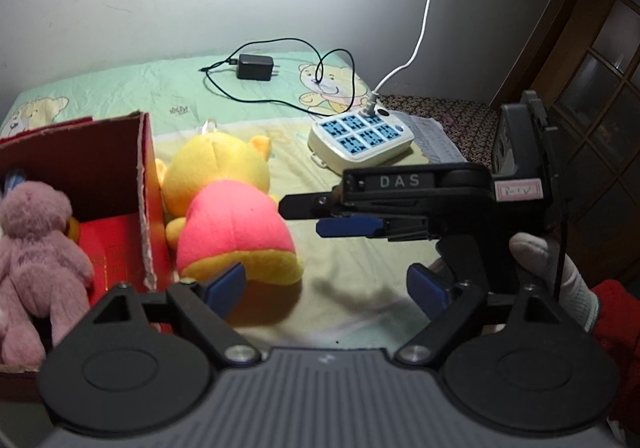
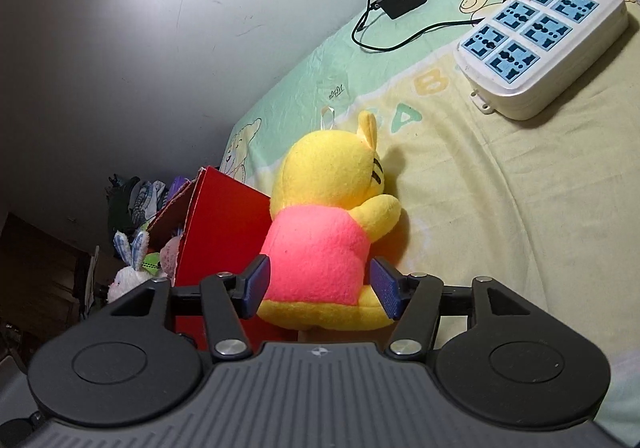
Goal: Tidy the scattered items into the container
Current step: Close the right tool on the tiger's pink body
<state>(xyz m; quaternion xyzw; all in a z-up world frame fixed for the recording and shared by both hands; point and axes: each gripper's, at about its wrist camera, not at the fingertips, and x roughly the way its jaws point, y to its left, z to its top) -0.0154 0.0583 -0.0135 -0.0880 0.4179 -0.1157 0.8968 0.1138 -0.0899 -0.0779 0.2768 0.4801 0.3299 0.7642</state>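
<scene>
From the left wrist camera, the left gripper hangs over the bedsheet with its jaws well apart and nothing between them. The yellow bear, in its pink shirt, lies ahead and to the left of those jaws, just beside the wall of the red box; the left blue pad overlaps the toy's lower edge in the picture, though whether it touches is hard to tell from this angle. A pink plush toy already sits inside the box. The right gripper crosses the view from the right, held by a gloved hand, its tips pointing toward the bear. A power strip and a black charger lie further back on the sheet.

From the right wrist camera, the bear fills the space straight ahead of the right gripper. Its long axis runs away from the camera, feet nearest and head furthest, roughly in line with the fingers. The jaws stand about half open, one pad on each side of the toy's hips; they look close to the plush but do not visibly press it, so I judge it is not gripped. The red box stands touching the bear's left side, with other soft toys showing at its open top.

The right hand is clearly the better placed: the toy is already between its pads, and closing should take it, with a short lift leftward over the box wall to follow.
</scene>
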